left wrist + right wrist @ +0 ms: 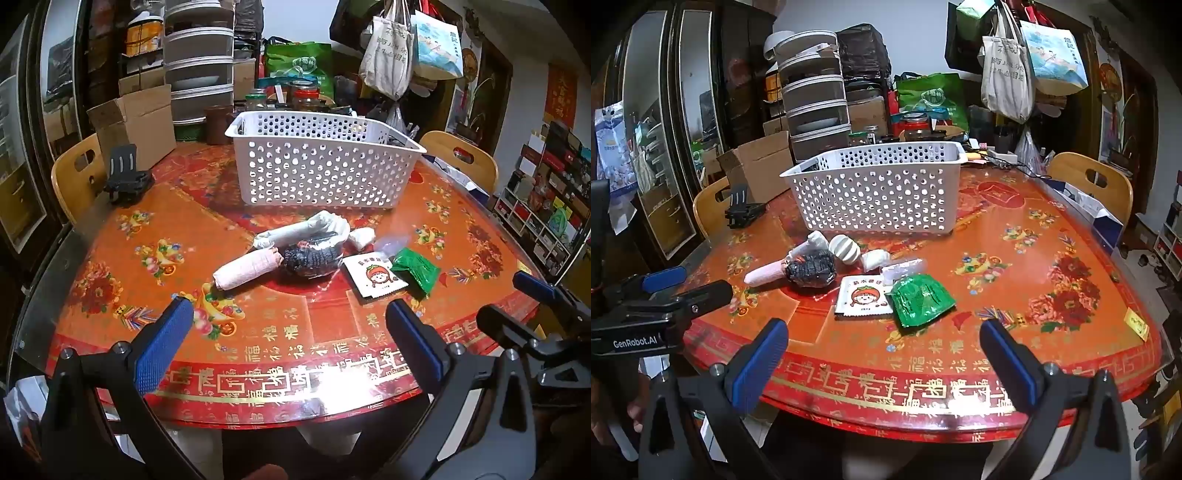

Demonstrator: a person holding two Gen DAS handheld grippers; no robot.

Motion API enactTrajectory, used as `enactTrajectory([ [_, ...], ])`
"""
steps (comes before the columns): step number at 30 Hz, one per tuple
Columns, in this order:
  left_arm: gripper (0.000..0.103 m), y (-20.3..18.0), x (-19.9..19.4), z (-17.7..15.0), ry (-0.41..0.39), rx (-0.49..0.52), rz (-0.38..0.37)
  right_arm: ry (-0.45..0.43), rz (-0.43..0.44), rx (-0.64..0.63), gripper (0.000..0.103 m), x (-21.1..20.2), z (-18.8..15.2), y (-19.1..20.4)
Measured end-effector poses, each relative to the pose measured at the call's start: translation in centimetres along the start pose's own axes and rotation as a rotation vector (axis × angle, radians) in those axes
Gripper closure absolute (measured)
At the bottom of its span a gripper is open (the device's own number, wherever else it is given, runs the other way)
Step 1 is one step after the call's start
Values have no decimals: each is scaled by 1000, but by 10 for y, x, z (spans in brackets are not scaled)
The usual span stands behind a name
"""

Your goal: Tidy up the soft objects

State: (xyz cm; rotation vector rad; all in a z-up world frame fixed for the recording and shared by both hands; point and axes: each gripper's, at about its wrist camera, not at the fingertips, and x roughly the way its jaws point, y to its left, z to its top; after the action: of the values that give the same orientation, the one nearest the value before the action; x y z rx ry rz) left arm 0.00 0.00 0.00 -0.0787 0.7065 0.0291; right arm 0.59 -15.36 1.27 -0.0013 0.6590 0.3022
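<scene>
From my left wrist view, I see the left gripper (290, 332) with its blue-padded fingers (162, 347) spread wide and nothing between them, poised over the near edge of the red, flower-printed tabletop (147, 236).

Reading the soft things left to right: a pale pink rolled cloth (245, 271) lies tilted, its far end touching a dark knitted bundle (310, 260) wrapped in clear plastic. Behind these two lies a long white rolled cloth (295, 230), bending around the dark bundle's far side, with a small white roll (362, 236) just beside its right end. Next comes a flat white sachet (375, 275) printed with a cartoon face, and touching its right edge a crinkled green packet (415, 273). A bit of clear wrapping sits just behind the sachet.

All of these lie in a loose cluster mid-table, in front of the white perforated basket (317, 173), none of them inside it.

In my right wrist view, the right gripper (884, 360) likewise has its fingers (759, 363) released and wide apart, empty, pointing toward the sachet and green packet. The left gripper's body shows at that view's left edge.
</scene>
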Motion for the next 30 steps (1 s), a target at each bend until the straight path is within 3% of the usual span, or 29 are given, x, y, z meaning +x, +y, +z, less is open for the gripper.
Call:
enactTrajectory([
  [30,0,-8,-11,2,-22,4,-15,0,7,-15,0,-2,1,2],
])
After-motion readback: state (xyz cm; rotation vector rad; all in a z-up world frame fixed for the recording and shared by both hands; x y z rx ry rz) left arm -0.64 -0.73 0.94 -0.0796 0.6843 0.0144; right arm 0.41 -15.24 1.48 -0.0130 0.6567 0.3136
